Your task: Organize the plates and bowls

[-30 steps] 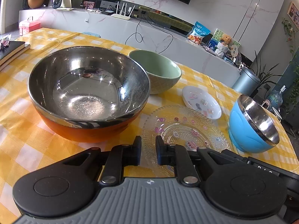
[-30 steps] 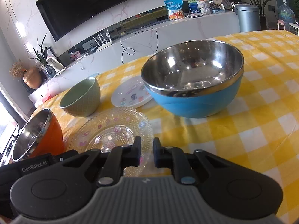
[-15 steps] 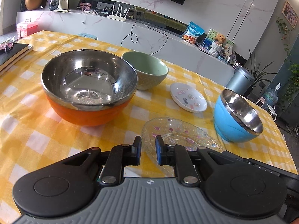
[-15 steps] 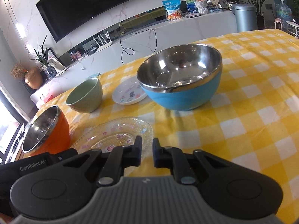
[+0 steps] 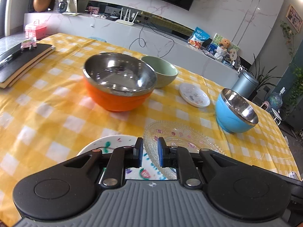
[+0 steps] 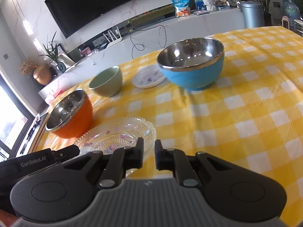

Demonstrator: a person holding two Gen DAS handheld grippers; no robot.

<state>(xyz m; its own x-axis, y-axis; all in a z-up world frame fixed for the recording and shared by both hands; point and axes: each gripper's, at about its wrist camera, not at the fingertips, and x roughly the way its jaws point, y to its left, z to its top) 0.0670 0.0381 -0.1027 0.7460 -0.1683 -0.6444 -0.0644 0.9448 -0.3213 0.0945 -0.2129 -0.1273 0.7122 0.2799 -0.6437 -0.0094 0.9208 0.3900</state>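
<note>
Both jaws nearly together, empty. Glass plate [image 5: 181, 138] near orange bowl [image 5: 118, 83] overlaps painted plate [image 5: 106, 145]: likely slippage, chipping if pinched carelessly.

A yellow-and-white checked cloth [image 5: 56, 113] covers the tabletop. Two dark books [image 5: 20, 62] lie stacked at its left edge. Behind runs a white marble ledge [image 5: 113, 30] bearing a pink box [image 5: 35, 28], a router [image 5: 126, 19], a snack bag [image 5: 198, 37] and a teddy bear [image 5: 224, 44]. Above hangs a black TV [image 6: 94, 3]. A grey bin [image 5: 246, 84] stands beside plants [image 5: 265, 77].
</note>
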